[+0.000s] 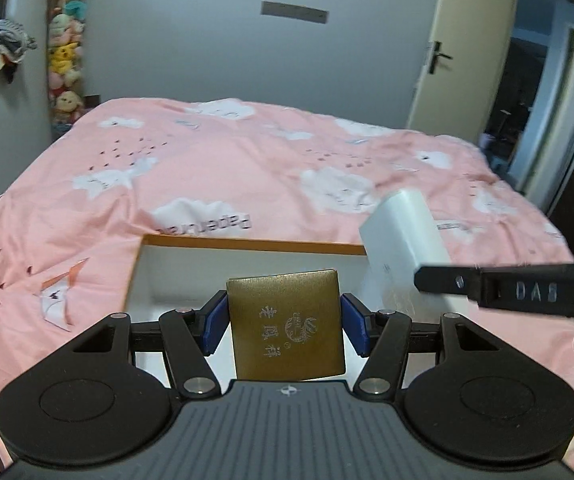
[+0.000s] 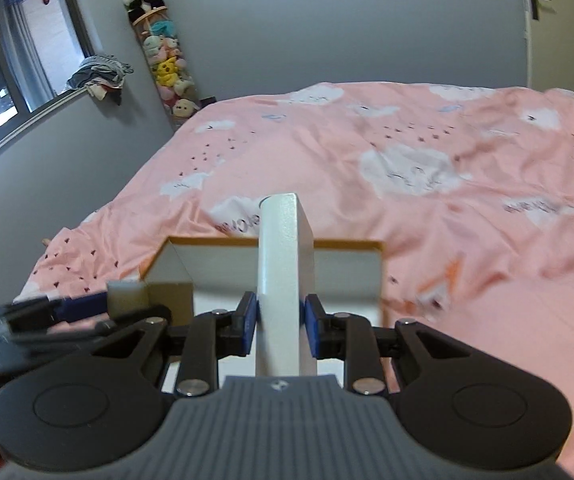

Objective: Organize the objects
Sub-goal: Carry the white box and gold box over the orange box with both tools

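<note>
The left tool [image 1: 285, 318] grips a gold box [image 1: 287, 324] between its blue pads, held above an open orange-rimmed box [image 1: 247, 245] that lies on the pink bed [image 1: 207, 168] near its near edge. The right tool [image 2: 281, 320] clamps a white box [image 2: 281, 264] upright, edge-on, over the same open box.

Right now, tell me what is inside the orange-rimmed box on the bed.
The orange-rimmed box shows bare white inner walls and some floor. The gold box and white box, each clamped in a hand-held gripper, hide the rest.
</note>
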The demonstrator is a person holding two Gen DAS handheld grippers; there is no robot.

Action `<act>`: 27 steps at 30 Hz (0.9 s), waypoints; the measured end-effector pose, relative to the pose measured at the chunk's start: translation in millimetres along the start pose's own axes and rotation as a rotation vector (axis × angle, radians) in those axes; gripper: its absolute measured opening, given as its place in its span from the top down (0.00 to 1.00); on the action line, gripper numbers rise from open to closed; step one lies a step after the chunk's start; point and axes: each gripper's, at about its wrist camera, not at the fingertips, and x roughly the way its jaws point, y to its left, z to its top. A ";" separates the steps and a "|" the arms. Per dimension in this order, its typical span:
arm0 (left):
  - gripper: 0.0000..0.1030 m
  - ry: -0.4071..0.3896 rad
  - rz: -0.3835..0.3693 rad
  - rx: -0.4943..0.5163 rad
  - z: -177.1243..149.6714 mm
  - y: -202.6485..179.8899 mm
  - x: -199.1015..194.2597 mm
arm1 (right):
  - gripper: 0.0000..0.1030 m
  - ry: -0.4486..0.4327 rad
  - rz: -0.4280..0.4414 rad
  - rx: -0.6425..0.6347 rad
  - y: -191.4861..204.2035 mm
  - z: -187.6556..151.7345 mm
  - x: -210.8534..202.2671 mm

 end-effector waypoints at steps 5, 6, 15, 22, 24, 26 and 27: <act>0.34 0.031 0.019 -0.010 -3.0 14.8 25.2 | 0.74 0.043 0.003 0.001 16.1 10.2 50.0; 0.34 0.038 0.017 -0.015 -3.3 17.2 29.6 | 0.74 0.062 -0.004 0.001 17.5 9.3 61.3; 0.34 0.130 0.028 -0.005 -17.7 31.1 61.1 | 0.74 0.267 -0.004 0.101 5.2 -17.0 145.2; 0.34 0.165 0.031 0.010 -21.9 35.2 76.4 | 0.74 0.335 -0.015 0.172 -12.6 -21.4 177.2; 0.34 0.170 0.029 0.009 -23.1 35.6 77.9 | 0.74 0.360 -0.012 0.197 -19.0 -22.5 185.5; 0.34 0.174 0.031 0.010 -23.8 36.6 79.2 | 0.73 0.387 -0.008 0.222 -25.6 -24.4 192.5; 0.34 0.177 0.031 0.011 -24.5 36.9 80.1 | 0.73 0.391 -0.003 0.230 -27.7 -24.6 193.4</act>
